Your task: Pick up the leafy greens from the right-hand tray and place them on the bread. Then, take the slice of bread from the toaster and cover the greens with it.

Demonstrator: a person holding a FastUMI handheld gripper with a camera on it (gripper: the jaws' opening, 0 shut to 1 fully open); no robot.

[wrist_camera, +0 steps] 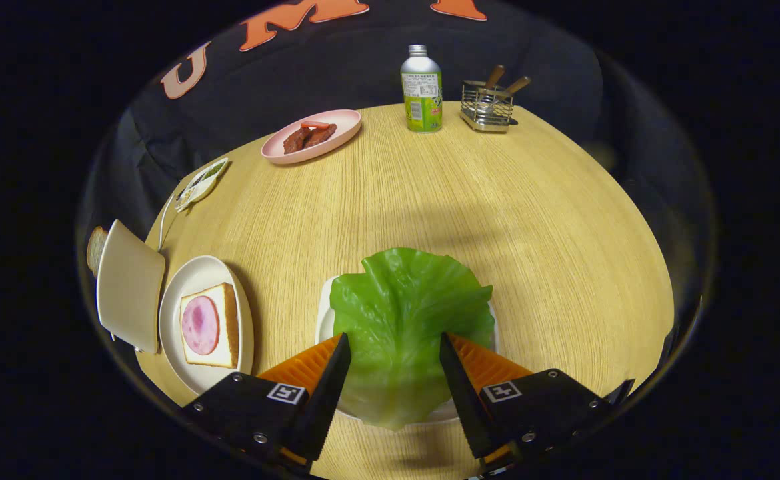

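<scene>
A large green lettuce leaf lies on a white tray and covers most of it. My gripper hovers over the leaf's near half, open, one finger on each side of the leaf's middle, neither pressing it. To the left, a slice of bread topped with a pink round of ham rests on a white plate. Further left stands a cream toaster with a slice of bread poking out of its far side.
A pink plate with dark meat pieces sits at the back of the wooden table. Beside it stand a green-labelled bottle and a wire holder with wooden-handled utensils. A small packet lies near the table's left edge.
</scene>
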